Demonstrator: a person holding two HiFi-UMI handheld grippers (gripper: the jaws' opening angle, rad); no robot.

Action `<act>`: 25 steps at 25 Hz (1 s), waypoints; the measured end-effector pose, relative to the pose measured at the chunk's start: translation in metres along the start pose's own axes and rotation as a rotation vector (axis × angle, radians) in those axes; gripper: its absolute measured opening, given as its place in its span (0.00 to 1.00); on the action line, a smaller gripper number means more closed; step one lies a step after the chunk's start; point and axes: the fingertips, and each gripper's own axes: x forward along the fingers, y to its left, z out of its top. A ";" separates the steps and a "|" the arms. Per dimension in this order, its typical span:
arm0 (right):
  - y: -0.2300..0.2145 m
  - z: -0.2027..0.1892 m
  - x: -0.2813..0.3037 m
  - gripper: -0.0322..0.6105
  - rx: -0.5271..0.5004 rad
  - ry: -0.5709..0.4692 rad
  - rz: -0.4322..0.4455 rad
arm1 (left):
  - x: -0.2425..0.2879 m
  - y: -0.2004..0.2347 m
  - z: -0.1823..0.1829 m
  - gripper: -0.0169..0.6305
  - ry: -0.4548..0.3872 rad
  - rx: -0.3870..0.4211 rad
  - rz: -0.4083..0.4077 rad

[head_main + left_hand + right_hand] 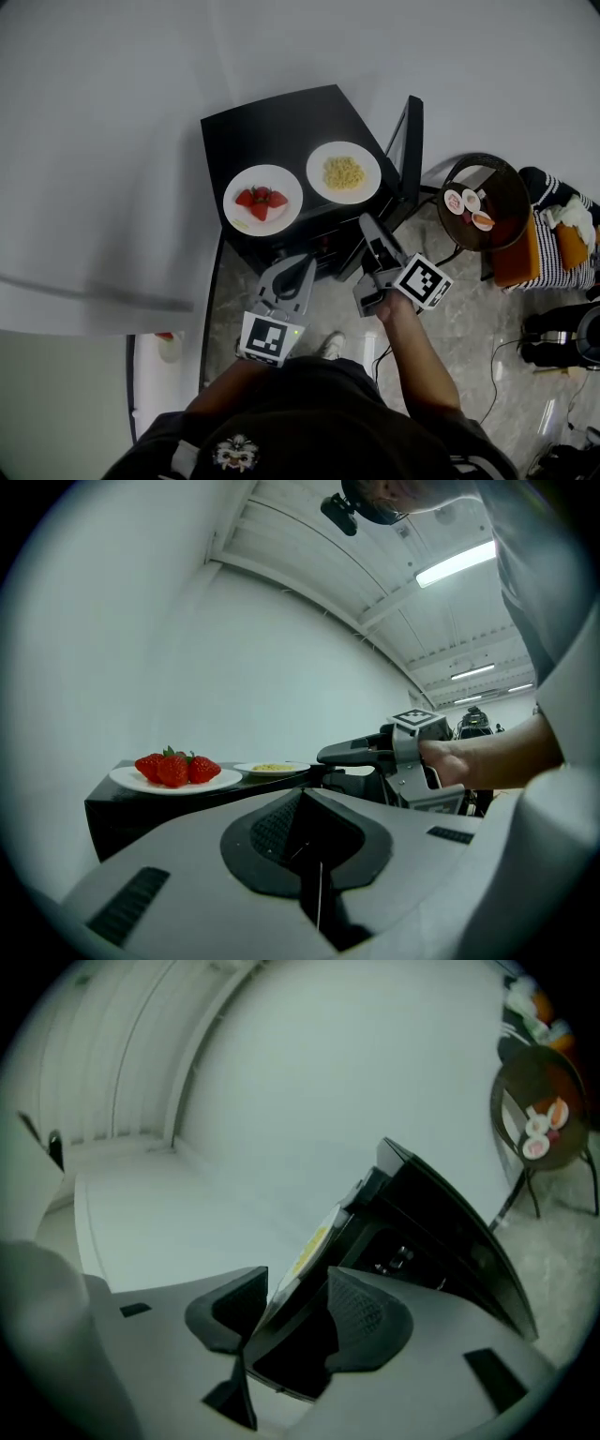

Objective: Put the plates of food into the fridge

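Now: strawberry plate [262, 199] and noodle plate [343, 172] side by side atop black fridge [272, 122] | fridge door [412, 141] open at right | left tool [302, 266] closed, empty, before fridge | right tool [367, 227] gaping, gripping nothing, near door, noodle plate's rim beyond its gap

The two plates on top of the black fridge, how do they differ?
The strawberry plate holds red strawberries; the other plate holds a heap of yellow food. The strawberry plate sits nearer the front of the fridge, the other plate farther back, by the open door. Both are round, white, resting on the fridge, not touching.
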 end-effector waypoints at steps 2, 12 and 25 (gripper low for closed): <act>-0.003 0.002 0.006 0.39 0.098 -0.001 0.000 | -0.001 -0.002 0.000 0.06 0.002 0.001 -0.006; -0.018 0.006 0.030 0.40 0.430 -0.033 -0.015 | -0.013 -0.001 -0.003 0.06 0.003 0.001 0.002; -0.031 0.013 0.040 0.22 0.535 -0.070 -0.056 | -0.021 0.008 -0.004 0.06 0.017 0.030 0.028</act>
